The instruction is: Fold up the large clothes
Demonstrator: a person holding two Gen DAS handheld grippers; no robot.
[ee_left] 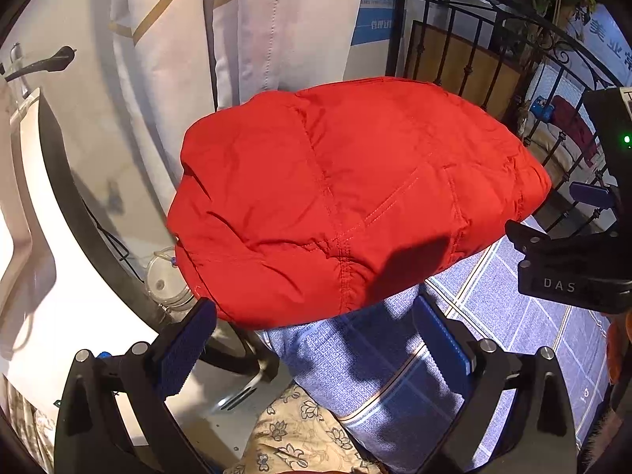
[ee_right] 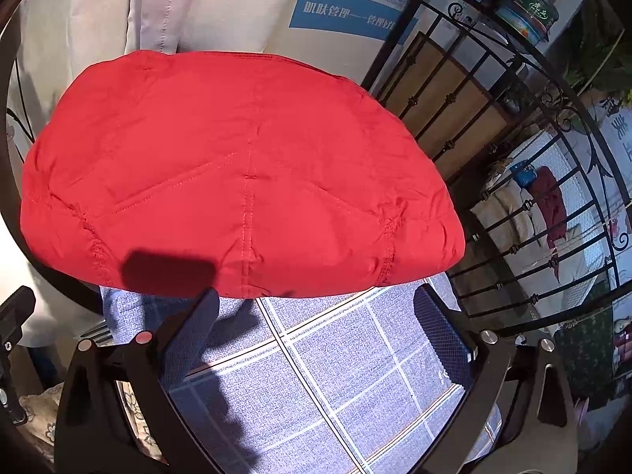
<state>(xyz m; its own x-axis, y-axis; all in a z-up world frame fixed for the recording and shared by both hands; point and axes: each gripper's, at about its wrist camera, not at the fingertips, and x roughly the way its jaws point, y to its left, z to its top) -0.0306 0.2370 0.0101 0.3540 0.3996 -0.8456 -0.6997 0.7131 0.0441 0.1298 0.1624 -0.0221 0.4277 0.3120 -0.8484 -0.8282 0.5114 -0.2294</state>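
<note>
Blue checked cloth covers the worktop; a folded red jacket lies there. Both grippers, left and right, gape empty; press the bundle flat evenly.

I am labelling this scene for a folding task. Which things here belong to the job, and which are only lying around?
Belong to the job:
red padded jacket, lying as a compact bundle
blue checked cloth under it
left gripper, open
right gripper, open

Only lying around:
glass jar
black iron railing
blue poster
round tin
floral fabric
</note>
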